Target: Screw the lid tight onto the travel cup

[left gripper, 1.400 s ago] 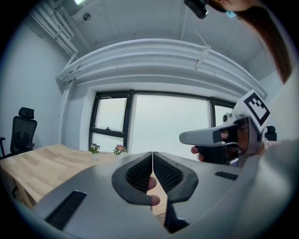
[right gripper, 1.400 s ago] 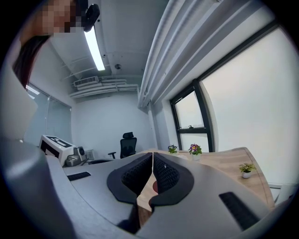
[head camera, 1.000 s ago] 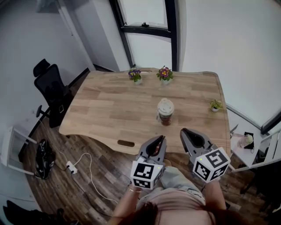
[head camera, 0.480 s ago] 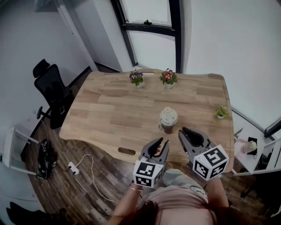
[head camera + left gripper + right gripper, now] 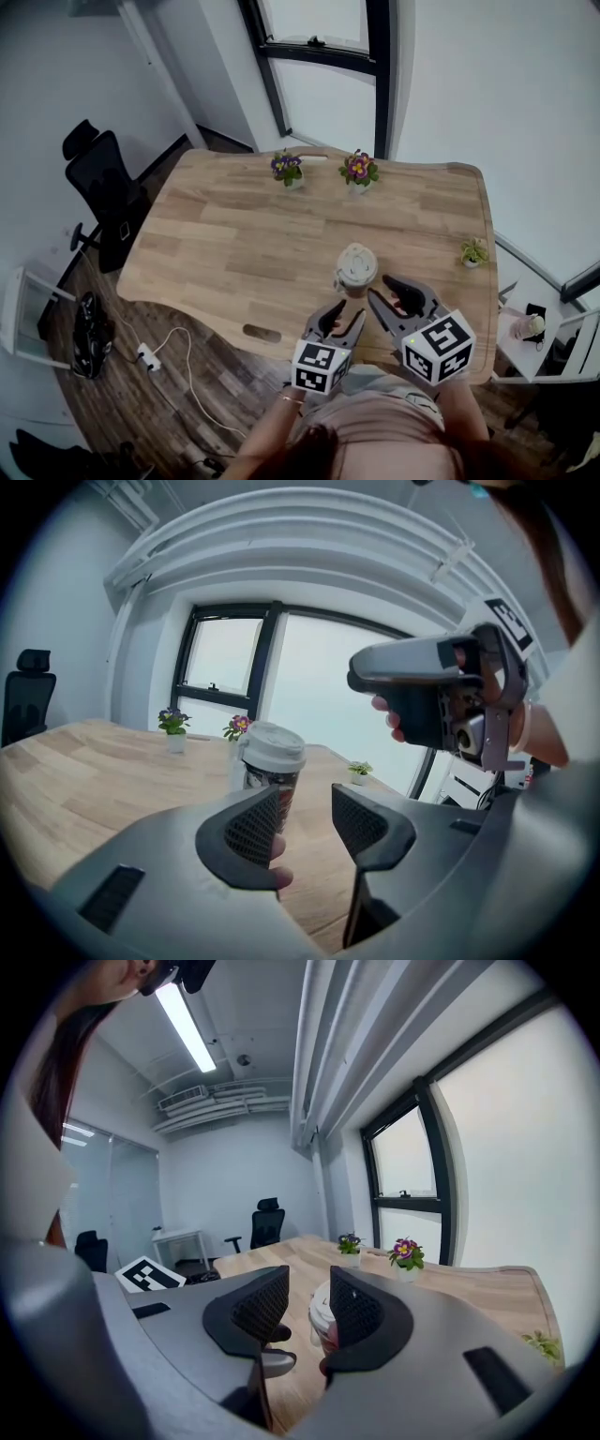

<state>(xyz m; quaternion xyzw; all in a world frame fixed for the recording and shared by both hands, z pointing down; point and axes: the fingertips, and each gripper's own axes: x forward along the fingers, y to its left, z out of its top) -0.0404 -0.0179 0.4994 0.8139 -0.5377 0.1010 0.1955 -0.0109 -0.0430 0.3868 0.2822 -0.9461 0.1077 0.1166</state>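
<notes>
- As both grippers draw in on the travel cup [image 5: 356,274], nearer than a second ago, their jaws have just been opening from shut, with nothing between them.
- The left gripper [image 5: 344,312] waits near the cup on the person's side, released and empty.
- The right gripper [image 5: 380,291] sits just beside the cup's right, parted less widely and also empty.
- The cup stands upright on the table [image 5: 216,234] with its lid [image 5: 357,262] on top.
- This looks like the approach: the grips on body and lid are not yet taken.
</notes>
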